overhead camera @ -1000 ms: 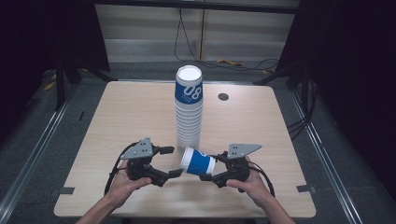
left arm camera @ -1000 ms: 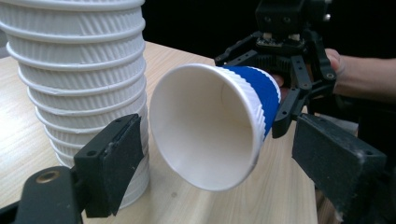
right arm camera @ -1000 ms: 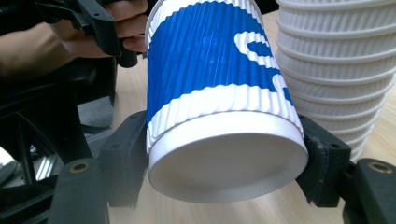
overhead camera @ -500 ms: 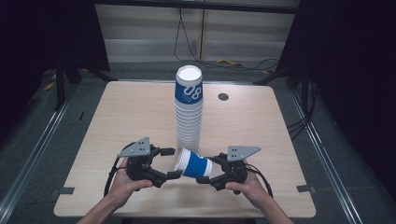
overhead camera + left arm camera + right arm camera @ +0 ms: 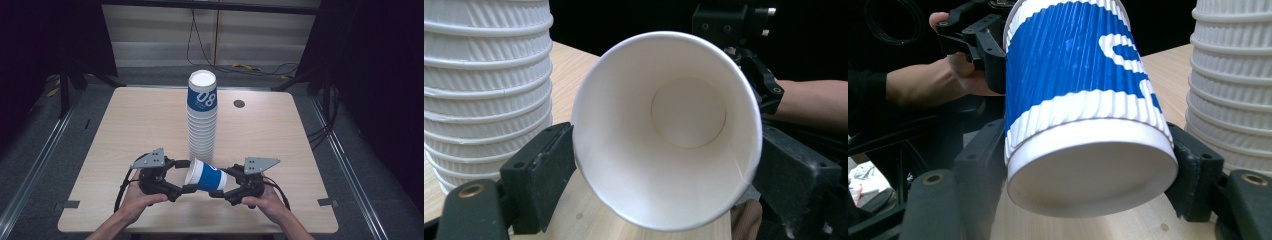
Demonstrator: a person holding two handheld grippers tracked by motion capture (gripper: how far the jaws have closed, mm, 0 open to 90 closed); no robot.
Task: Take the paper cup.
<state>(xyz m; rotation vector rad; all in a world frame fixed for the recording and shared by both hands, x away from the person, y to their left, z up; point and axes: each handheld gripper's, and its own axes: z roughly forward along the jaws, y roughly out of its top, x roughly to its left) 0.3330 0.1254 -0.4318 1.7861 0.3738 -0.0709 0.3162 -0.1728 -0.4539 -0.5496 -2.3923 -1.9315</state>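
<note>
A blue-and-white ribbed paper cup [image 5: 207, 176] lies on its side in the air between both grippers, just in front of a tall stack of the same cups [image 5: 202, 120]. My right gripper [image 5: 223, 182] is shut on the cup's base end [image 5: 1088, 165], one jaw on each side. My left gripper [image 5: 186, 176] stands wide open around the cup's rim. In the left gripper view the white inside of the cup [image 5: 674, 130] faces me, and its rim lies right against both pads [image 5: 544, 170]. The stack [image 5: 484, 90] stands close beside it.
The stack [image 5: 1233, 85] stands mid-table on the light wooden table [image 5: 125, 125], very near the held cup. A small dark round inlay [image 5: 239, 103] sits at the back right. Dark floor, rails and cables surround the table.
The cup, held by the right gripper, has shifted slightly left, so its rim now sits between the left gripper's jaws. The left jaws stand as wide as before.
</note>
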